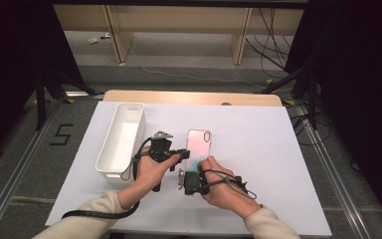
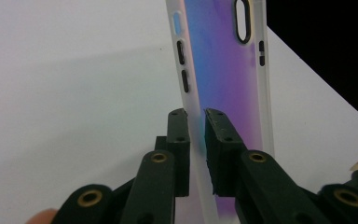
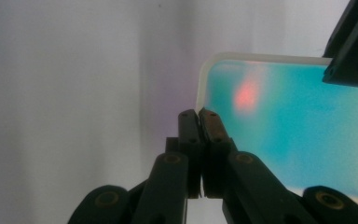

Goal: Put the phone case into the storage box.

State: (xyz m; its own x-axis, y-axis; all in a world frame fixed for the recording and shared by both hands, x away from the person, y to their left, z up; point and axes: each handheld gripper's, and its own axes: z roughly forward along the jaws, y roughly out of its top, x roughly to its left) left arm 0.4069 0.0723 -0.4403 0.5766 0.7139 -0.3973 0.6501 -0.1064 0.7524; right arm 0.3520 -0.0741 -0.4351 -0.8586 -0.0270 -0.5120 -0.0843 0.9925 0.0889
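A translucent phone case with a pink-to-teal gradient back (image 1: pixel 198 144) lies near the middle of the tabletop (image 1: pixel 258 149), just right of a long white plastic bin (image 1: pixel 122 139) that sits by the left edge. The left claw (image 2: pixel 195 122) is clenched on the case's side wall, one jaw outside the frosted rim and one inside. The right claw (image 3: pixel 198 119) is clenched on the rim at the case's near corner.

With both grips on thin, flexible edges, the step is best done by lifting both hands together and evenly, so the case neither twists nor slips out of a pinch. The left grip looks shallow; I would seat the wall deeper before raising it.

The case's long axis runs from the near edge toward the far edge, with the camera cut-out at the far end.
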